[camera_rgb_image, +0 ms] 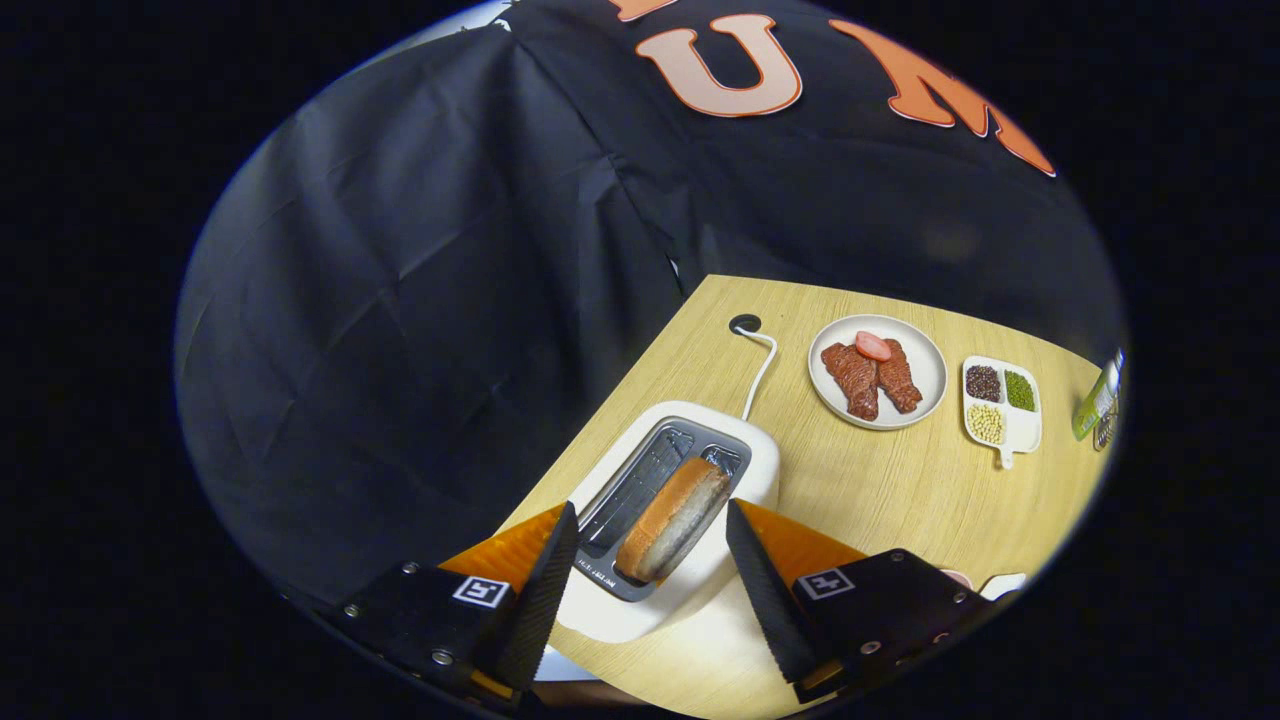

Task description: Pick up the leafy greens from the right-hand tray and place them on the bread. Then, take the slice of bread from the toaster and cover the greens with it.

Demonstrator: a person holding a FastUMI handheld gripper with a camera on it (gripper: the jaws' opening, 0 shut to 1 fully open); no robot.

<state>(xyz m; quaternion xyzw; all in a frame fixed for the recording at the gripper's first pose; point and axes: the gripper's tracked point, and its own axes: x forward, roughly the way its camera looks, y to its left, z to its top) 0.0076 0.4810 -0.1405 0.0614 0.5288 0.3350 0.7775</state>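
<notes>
Toaster (pixel 668 520): white, two-slot, stood near the table's (pixel 880 480) left edge; taken as landmark for all entries below.
Bread slice (pixel 672 520): stood upright in the slot on the toaster's right side, crust above the rim, directly between and just ahead of the two fingers.
Gripper (pixel 652 562): fingers were spread wide, one on either side of the toaster, touching nothing.
Step in hand: judged to be the taking of the slice; a good grasp would call for the fingers to come down onto the two broad faces of the raised crust, closing gently and lifting straight up the slot.
Cord (pixel 760 365): ran from the toaster's back to a table port.
Plate (pixel 878 372): beyond the toaster to its right, held meat; divided dish (pixel 1003 405) lay farther right.
Edges: table edge lay close along the toaster's left, with booth cloth past it.
Open room: bare tabletop lay to the toaster's right, before the plate.
</notes>
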